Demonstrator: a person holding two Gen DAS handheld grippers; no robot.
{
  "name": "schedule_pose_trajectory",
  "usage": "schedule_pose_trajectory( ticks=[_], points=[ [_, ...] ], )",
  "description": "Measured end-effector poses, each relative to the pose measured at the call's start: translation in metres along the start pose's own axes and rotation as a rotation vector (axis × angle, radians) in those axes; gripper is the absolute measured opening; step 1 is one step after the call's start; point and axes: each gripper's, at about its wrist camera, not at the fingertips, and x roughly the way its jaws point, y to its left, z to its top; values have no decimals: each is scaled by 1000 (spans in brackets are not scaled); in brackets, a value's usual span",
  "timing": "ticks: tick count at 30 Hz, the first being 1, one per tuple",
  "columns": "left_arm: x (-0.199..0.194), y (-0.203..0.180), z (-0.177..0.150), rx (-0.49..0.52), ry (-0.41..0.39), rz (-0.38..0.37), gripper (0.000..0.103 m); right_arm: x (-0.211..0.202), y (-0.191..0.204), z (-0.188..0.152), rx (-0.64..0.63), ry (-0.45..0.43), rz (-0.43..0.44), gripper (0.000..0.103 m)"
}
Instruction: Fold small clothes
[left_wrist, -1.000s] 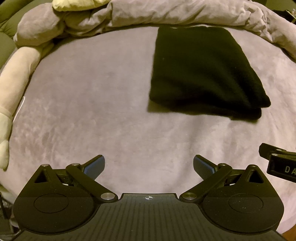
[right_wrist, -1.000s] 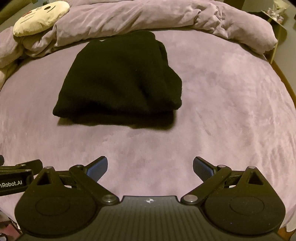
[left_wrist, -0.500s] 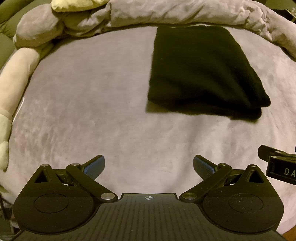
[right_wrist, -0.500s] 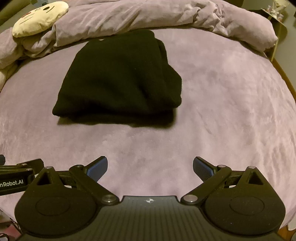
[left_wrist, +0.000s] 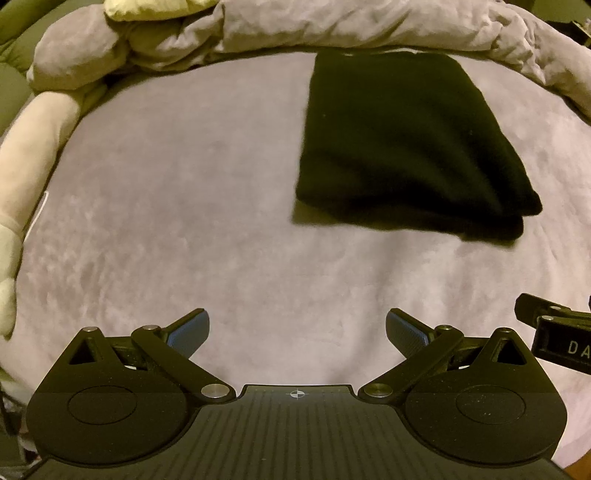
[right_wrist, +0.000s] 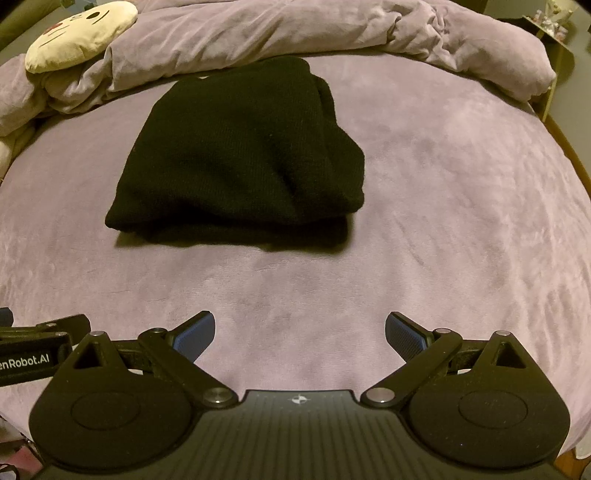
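both sets of fingers are spread wide and hold nothing, the left gripper (left_wrist: 297, 328) and right gripper (right_wrist: 300, 328) hovering side by side above the purple bed (right_wrist: 461, 206), well short of the folded black garment (right_wrist: 240, 155) lying beyond them near the bunched duvet (right_wrist: 295, 33)

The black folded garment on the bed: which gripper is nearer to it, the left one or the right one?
Neither is clearly nearer. The left gripper sits back from the black folded garment, which lies ahead to its right. The right gripper also sits back; the garment lies ahead to its left. Both are open.
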Motion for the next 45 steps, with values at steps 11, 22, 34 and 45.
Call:
schedule_pose_trajectory(
  ticks=[11,22,34,45],
  points=[
    [3,0,1,-3,9,-8,103,0,2,-3,-1,0,1,99],
    [5,-3,2,6,11,-5,103,2,2,-3,4,0,4,99],
    [6,-4,4,5,15,-9,103,3,3,-3,3,-2,-1,99],
    [6,-9,2,21,7,1,103,2,2,-3,5,-5,3,99]
  ],
)
